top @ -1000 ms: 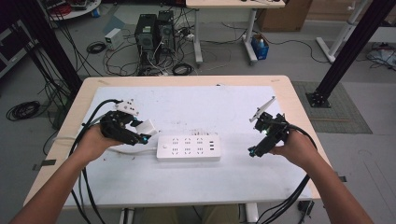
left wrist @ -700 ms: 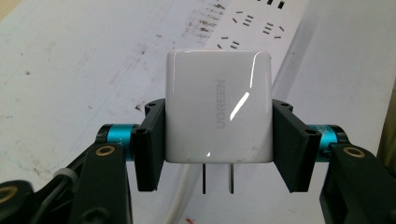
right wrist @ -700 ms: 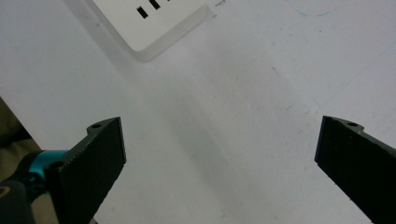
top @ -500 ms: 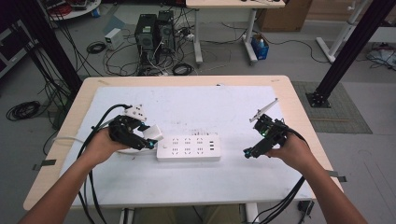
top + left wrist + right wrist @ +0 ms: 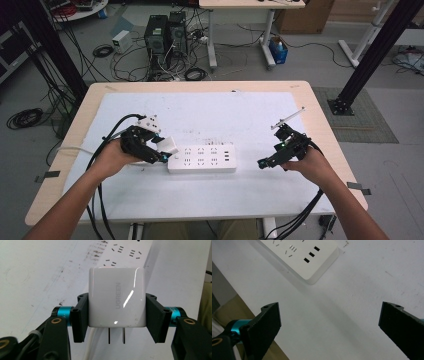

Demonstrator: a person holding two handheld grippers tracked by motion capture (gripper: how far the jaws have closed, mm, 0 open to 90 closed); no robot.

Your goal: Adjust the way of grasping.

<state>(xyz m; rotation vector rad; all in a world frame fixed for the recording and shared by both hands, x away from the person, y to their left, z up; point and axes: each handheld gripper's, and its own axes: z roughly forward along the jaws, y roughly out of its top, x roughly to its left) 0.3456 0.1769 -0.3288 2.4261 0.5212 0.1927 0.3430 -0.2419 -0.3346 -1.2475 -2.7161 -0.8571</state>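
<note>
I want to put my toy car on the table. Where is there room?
The far half of the white mat, beyond the power strip, is bare. So is the near strip in front. It's crowded where the left claw holds the white charger.

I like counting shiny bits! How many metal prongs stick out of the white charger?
2. Both prongs poke out side by side from the bottom edge of the white UGREEN charger, between the left tongs that squeeze its sides. None look hidden.
</note>
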